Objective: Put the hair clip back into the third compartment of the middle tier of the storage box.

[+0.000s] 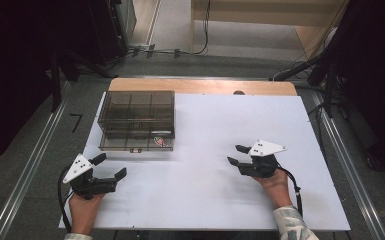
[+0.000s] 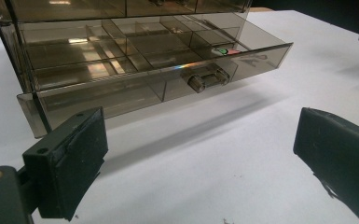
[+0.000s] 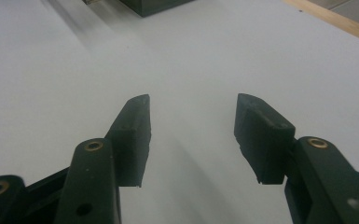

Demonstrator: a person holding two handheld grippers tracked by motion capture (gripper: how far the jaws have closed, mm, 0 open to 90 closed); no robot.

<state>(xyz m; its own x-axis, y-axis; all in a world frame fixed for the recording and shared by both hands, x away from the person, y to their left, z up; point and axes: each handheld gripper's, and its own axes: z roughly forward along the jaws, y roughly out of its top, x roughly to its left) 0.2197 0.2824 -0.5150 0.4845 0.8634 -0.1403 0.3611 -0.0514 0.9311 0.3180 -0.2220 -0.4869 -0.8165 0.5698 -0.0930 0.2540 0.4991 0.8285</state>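
Drawer cabinet [image 1: 136, 120] upper left of frame, lower drawer [image 2: 168, 70] ajar, knob [image 2: 196, 84] facing my left gripper [image 1: 106, 168], nearer one. Both grippers, right gripper [image 1: 236, 155] included, gaping, empty.

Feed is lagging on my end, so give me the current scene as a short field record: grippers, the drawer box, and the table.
left gripper: open, empty, jaws wide apart, near the table's front-left, pointing toward the drawer box
right gripper: open, empty, over bare table at front-right
drawer box: smoky see-through plastic, on the table's far-left part
lower drawer: pulled partly out, metal knob on its front
drawer contents: divided compartments; a small red and green item near one front corner
table: white top
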